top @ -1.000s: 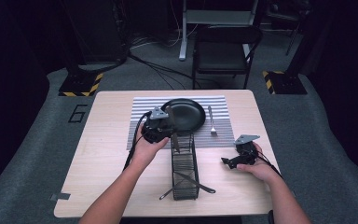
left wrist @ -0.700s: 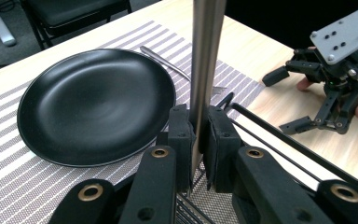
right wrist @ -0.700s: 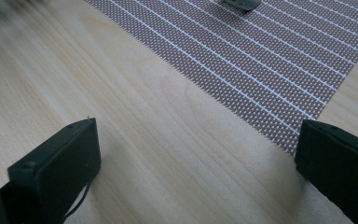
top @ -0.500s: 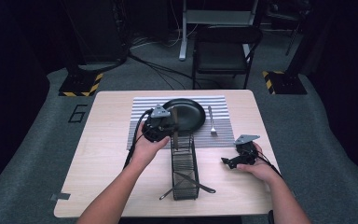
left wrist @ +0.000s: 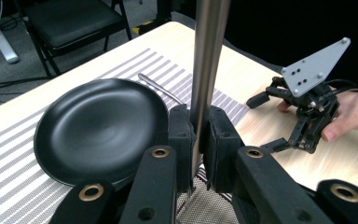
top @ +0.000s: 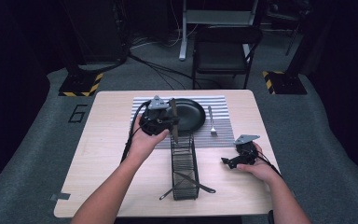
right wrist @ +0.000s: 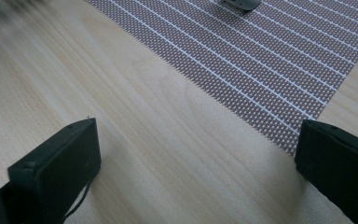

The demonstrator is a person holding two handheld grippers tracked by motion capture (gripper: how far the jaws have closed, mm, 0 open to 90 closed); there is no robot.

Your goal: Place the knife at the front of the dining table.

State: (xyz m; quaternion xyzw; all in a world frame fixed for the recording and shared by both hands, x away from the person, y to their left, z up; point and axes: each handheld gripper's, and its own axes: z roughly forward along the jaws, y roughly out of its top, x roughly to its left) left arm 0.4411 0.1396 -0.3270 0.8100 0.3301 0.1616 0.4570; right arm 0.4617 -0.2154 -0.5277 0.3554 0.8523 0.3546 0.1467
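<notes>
My left gripper (top: 172, 122) hovers over the far end of a black wire caddy (top: 185, 161), shut on a flat silver utensil (top: 173, 116), seemingly a knife, which stands upright. In the left gripper view the pads (left wrist: 181, 135) clamp that utensil (left wrist: 208, 60) near its lower part, and its top runs out of frame. A black plate (top: 190, 114) lies on a striped placemat (top: 142, 105), with a fork (top: 211, 122) to its right. My right gripper (top: 230, 161) rests on the table at the right, open and holding nothing. Its jaws stand wide over bare wood in the right gripper view (right wrist: 196, 172).
Two more utensils (top: 186, 181) lie across the caddy's near end, poking out both sides. A folding chair (top: 223, 51) stands beyond the table's far edge. The wooden table (top: 102, 154) has bare room at the left. The right gripper (left wrist: 264, 122) also appears in the left gripper view.
My left gripper has risen above the caddy's far end, carrying the upright utensil with it. The right gripper has stayed put.
</notes>
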